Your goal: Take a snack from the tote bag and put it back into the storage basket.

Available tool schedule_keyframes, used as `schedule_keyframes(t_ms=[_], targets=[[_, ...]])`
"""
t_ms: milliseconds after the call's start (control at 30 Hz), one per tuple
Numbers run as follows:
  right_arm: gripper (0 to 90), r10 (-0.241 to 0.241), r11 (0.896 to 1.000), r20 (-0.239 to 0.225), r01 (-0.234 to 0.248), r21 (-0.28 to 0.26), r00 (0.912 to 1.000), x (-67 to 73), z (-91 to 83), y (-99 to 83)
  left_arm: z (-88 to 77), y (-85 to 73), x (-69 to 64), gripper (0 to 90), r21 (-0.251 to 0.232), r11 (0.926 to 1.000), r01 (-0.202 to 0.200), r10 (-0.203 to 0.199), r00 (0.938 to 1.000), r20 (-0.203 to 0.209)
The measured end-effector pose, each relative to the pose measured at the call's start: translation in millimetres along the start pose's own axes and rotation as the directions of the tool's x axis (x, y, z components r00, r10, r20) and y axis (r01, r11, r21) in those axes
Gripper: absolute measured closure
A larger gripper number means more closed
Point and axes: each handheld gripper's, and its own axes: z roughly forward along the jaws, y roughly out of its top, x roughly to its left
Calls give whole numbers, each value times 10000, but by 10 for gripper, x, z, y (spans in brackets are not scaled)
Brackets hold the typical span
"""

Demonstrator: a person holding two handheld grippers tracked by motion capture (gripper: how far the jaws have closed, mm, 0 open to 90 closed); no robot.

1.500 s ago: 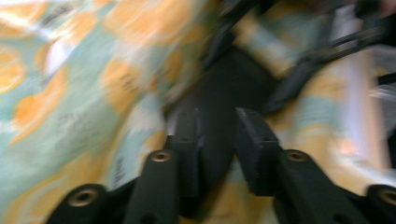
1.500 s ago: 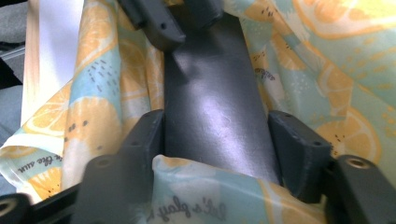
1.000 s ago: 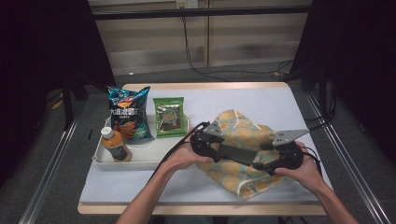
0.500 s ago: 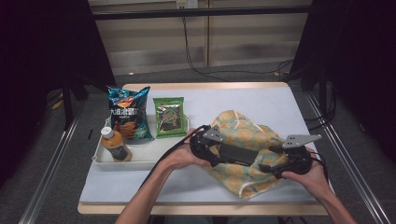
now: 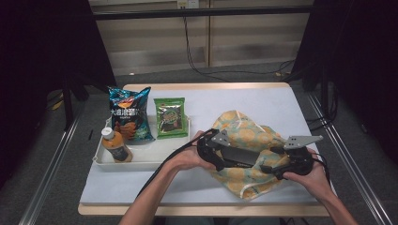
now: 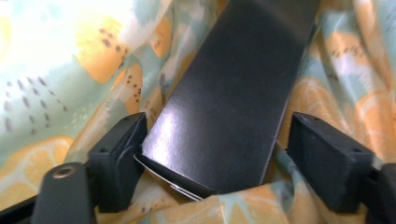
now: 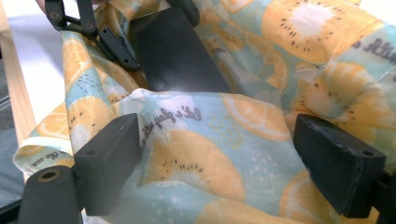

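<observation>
Black box (image 6: 224, 98): flat, glossy carton, half inside the citrus-print cloth bag (image 5: 248, 140) on the right of the table. I judge it light and stiff, with slick faces; the long edges are the place to take it, not the shiny top.

Left gripper (image 5: 219, 157): my jaws stand either side of the box's near end and have just been opening. The left pad looks to touch the edge, the right pad stands clear, so I count no grip.

Right gripper (image 5: 277, 169): jaws spread wide over the bag's near cloth, pinching nothing.

Bag: thin, soft, crumpled fabric that will drag and fold. I would pinch it at the mouth's hem.

Table (image 5: 263, 101): pale top, wooden rim.

White tray (image 5: 155, 157), well left of the bag: blue crisp packet (image 5: 127, 115), green snack packet (image 5: 170, 116), orange drink bottle (image 5: 115, 145).

Room: dim, wall panelling and hanging cables behind.
</observation>
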Motion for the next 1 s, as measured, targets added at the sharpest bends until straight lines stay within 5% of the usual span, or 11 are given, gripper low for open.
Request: schedule_keyframes(t_ms=[267, 533, 800, 1000], targets=[[157, 46, 10000, 201, -47, 69, 9998, -9, 18, -19, -58, 9, -170, 363, 356, 9987, -373, 377, 9992, -107], [157, 0, 9999, 238, -4, 169, 9997, 2, 57, -34, 55, 25, -242, 339, 398, 9989, -237, 251, 9991, -348], [149, 13, 10000, 363, -10, -81, 9993, 0, 36, -51, -45, 81, -258, 422, 418, 9991, 78, -95, 9991, 403], [148, 129, 9993, 464, -112, -358, 9988, -6, -22, -51, -172, 151, -249, 428, 126, 9994, 321, -327, 9983, 477]])
